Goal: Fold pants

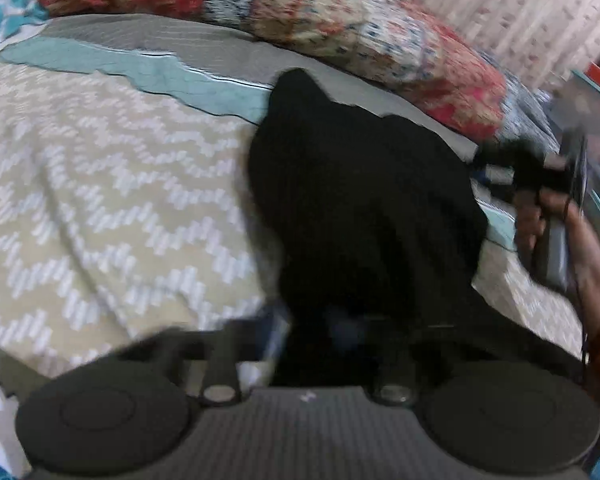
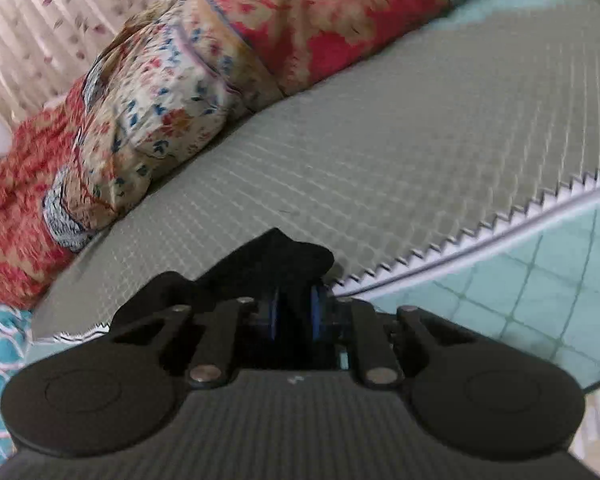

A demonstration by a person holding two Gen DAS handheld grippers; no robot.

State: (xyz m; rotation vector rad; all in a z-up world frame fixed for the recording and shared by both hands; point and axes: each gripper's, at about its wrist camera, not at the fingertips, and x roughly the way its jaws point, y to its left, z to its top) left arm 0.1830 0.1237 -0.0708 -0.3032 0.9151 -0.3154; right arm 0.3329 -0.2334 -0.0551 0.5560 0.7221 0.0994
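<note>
The black pants [image 1: 360,200] lie in a dark heap on the bed, running from my left gripper up toward the pillows. My left gripper [image 1: 340,324] sits at their near end. Its fingertips are buried in the black cloth and it is shut on the pants. At the right edge, a hand [image 1: 540,220] holds my right gripper [image 1: 490,160] against the pants' far right side. In the right wrist view the right gripper [image 2: 296,310] has its blue pads [image 2: 274,314] pinched on a fold of the pants [image 2: 284,256], just over the grey quilt.
The bedspread has a beige chevron part [image 1: 100,180], a grey quilted part [image 2: 380,160] and a teal panel [image 2: 520,300]. Red floral pillows [image 1: 340,20] [image 2: 180,80] line the far side. A pale curtain [image 1: 520,8] hangs behind them.
</note>
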